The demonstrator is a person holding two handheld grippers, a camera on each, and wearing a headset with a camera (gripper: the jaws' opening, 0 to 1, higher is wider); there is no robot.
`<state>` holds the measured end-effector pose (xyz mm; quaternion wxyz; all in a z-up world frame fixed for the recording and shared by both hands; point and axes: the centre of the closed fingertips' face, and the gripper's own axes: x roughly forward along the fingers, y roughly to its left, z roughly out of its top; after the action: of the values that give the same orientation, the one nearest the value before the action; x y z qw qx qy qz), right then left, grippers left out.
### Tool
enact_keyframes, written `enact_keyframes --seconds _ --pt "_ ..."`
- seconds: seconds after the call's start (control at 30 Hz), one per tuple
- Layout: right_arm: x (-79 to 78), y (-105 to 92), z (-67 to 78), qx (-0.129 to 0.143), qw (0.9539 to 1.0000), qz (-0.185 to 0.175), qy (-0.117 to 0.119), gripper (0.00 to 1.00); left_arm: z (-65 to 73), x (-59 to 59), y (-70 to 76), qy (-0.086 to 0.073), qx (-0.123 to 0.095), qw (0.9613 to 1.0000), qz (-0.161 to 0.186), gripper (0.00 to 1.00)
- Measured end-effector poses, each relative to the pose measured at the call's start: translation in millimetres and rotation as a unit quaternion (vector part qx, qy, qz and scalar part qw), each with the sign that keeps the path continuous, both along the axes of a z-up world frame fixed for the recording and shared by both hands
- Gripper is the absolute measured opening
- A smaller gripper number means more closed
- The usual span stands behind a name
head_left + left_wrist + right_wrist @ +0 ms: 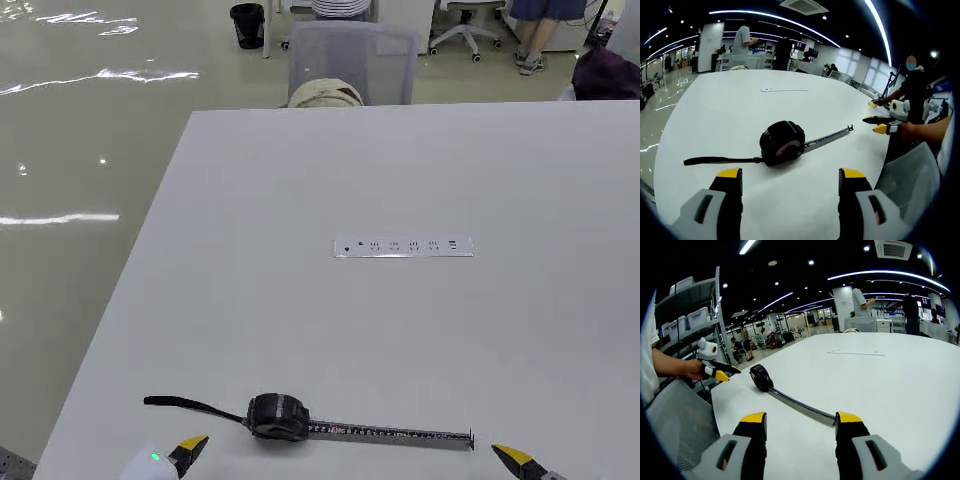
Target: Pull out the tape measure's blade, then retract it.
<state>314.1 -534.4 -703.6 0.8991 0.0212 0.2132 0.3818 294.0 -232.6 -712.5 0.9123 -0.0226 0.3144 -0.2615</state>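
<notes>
Tape measure (278, 417) lying on its side near the front edge of a plain white table (400, 330), seen from my headset. Going left to right: a thin black strap (185, 405) trails off to the left. Next comes the dark rounded case (782, 142), then the blade (390, 433), drawn partway out and lying flat on the table. It ends in a small hook (471, 438) at the right. The blade is silvery grey with fine markings and a touch of red near the case mouth. Farther back sits a white socket strip (403, 247), well apart from everything.

My left gripper (790, 175) hovers just short of the case, its yellow-tipped jaws wide apart and holding nothing. My right gripper (800, 419) sits at the hook end, jaws equally spread and also empty. In its own view the blade tip lies just beside one fingertip, not pinched.

I judge the pulling-out step to be in hand, with the blade only partly extended. Next I would need the left jaws closing on the case to steady it, and the right jaws nipping the hook squarely. Since the blade lies extended unheld, I suspect a lock is on, though I cannot see one.
</notes>
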Motion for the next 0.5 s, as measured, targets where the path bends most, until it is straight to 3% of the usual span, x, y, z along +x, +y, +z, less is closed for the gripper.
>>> enact_keyframes --seconds 0.5 --pt "-17.8 -6.1 8.9 0.007 1.0000 0.001 -0.007 0.58 4.1 -18.5 -0.4 -0.002 0.000 0.9999 0.011 0.80"
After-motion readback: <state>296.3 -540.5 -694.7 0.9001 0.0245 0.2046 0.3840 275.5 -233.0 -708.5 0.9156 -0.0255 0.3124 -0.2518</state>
